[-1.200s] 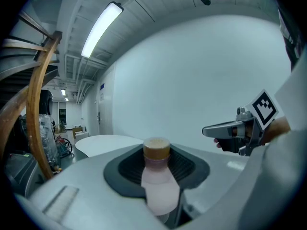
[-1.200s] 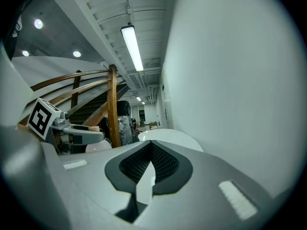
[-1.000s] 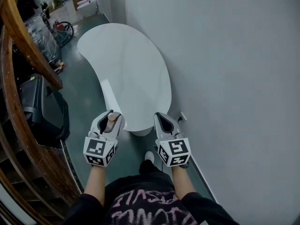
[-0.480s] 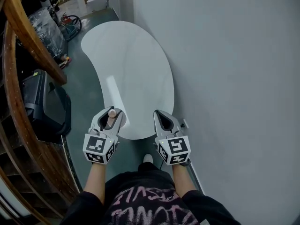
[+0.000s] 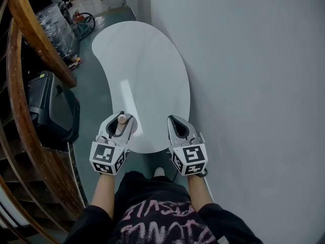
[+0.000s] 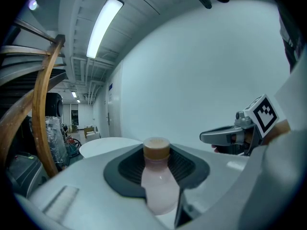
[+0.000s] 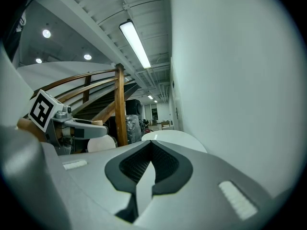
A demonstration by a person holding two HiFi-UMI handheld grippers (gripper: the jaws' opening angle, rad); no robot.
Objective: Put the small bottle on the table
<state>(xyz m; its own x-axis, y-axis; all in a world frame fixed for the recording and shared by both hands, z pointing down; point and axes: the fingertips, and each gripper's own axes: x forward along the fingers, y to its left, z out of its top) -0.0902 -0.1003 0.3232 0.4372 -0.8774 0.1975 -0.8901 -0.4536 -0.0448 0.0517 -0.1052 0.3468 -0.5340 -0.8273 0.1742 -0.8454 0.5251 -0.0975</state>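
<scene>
You are working through the carry step, and the placement has not yet been made. The white kidney-shaped table (image 5: pixel 147 70) is lying ahead of you against the grey wall (image 5: pixel 254 85), with its near end just under the tips of both tools. The left gripper (image 5: pixel 120 117) is clamping the small bottle (image 6: pixel 157 186) between its ribbed pads, neck and cap standing upright above the jaws, so the bottle is hanging in the air at the table's near edge and is not resting on anything. The right gripper (image 7: pixel 149 150) is carrying nothing, and its jaws are pressing together. By judgement, the next move is calling for a reach forward over the top, a descent until the bottle's base is sitting flat, and only then a release, because a tilted base is likely to tip a narrow bottle. As for containers, the black case (image 5: pixel 48 111) on the floor to your left is showing no contents from here. The small bottle is showing a pale pink translucent body under a tan cap (image 6: pixel 156 148). Whether the colour belongs to a filling or to the plastic cannot be determined.
</scene>
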